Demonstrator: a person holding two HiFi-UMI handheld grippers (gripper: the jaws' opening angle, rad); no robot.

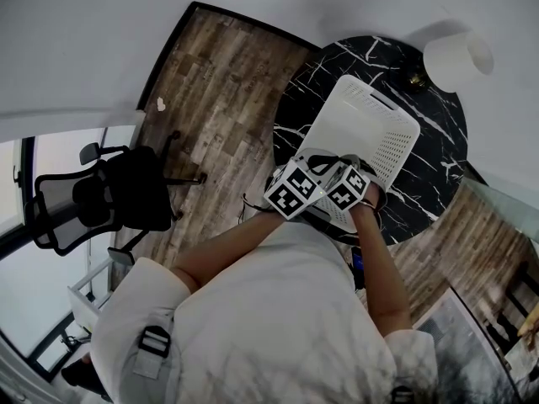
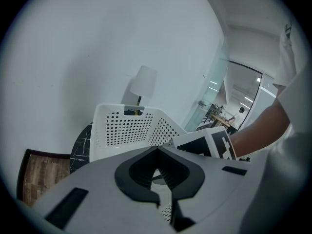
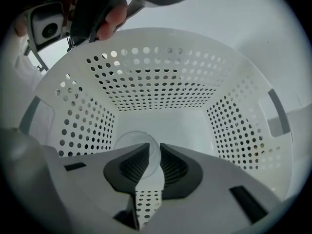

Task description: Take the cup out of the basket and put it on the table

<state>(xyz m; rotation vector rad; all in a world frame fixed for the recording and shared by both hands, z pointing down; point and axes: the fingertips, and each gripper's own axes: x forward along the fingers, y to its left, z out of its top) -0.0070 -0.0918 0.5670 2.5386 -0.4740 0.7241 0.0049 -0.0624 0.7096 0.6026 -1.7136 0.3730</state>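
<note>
Cup [image 3: 136, 147], clear, on the floor of the white basket [image 3: 161, 77], shown only by the right gripper view; right gripper [image 3: 150, 161] narrowly apart astride its rim. Left gripper [image 2: 157, 167] closed, empty, outside the basket on the black desk [image 1: 425, 175].

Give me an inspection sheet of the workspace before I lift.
Surface: round black marble table.
Job's things: white perforated basket on the table; clear cup on its floor.
Clutter: lamp at the table's far edge.
Grippers: left hand-held gripper shut, empty; right hand-held gripper inside basket, jaws apart, cup's rim in the gap.
Cables: thin dark lead beside the left hand-held gripper.
Surroundings: office chair, wooden floor.
</note>
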